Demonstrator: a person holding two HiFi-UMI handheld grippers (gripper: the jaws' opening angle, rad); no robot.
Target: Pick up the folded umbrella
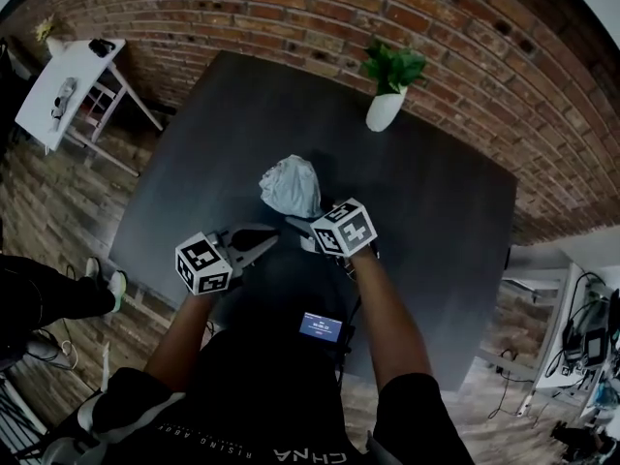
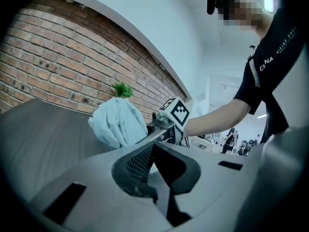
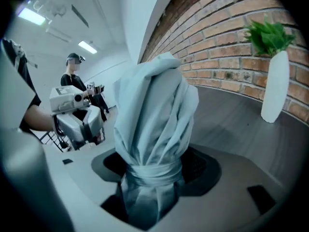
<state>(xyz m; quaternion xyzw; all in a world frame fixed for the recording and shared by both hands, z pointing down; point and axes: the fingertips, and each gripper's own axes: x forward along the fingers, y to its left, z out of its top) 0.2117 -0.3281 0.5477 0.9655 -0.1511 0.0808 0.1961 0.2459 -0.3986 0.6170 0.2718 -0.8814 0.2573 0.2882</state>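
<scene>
The folded umbrella point(image 1: 291, 184) is a pale blue bundle of fabric tied with a band, over the dark table point(image 1: 436, 211) near its middle. My right gripper point(image 1: 302, 223) is shut on its lower end; in the right gripper view the jaws of the right gripper point(image 3: 153, 178) pinch the umbrella point(image 3: 154, 115) just below the band. I cannot tell whether it touches the table. My left gripper point(image 1: 266, 241) is a little to the left of the umbrella point(image 2: 118, 122), apart from it. The left gripper point(image 2: 153, 151) has its pads together with nothing between them.
A white vase with a green plant point(image 1: 386, 105) stands at the table's far edge by the brick wall point(image 1: 291, 17). A white side table point(image 1: 63, 85) is at the far left. A person's shoe point(image 1: 114, 289) is on the wood floor at left.
</scene>
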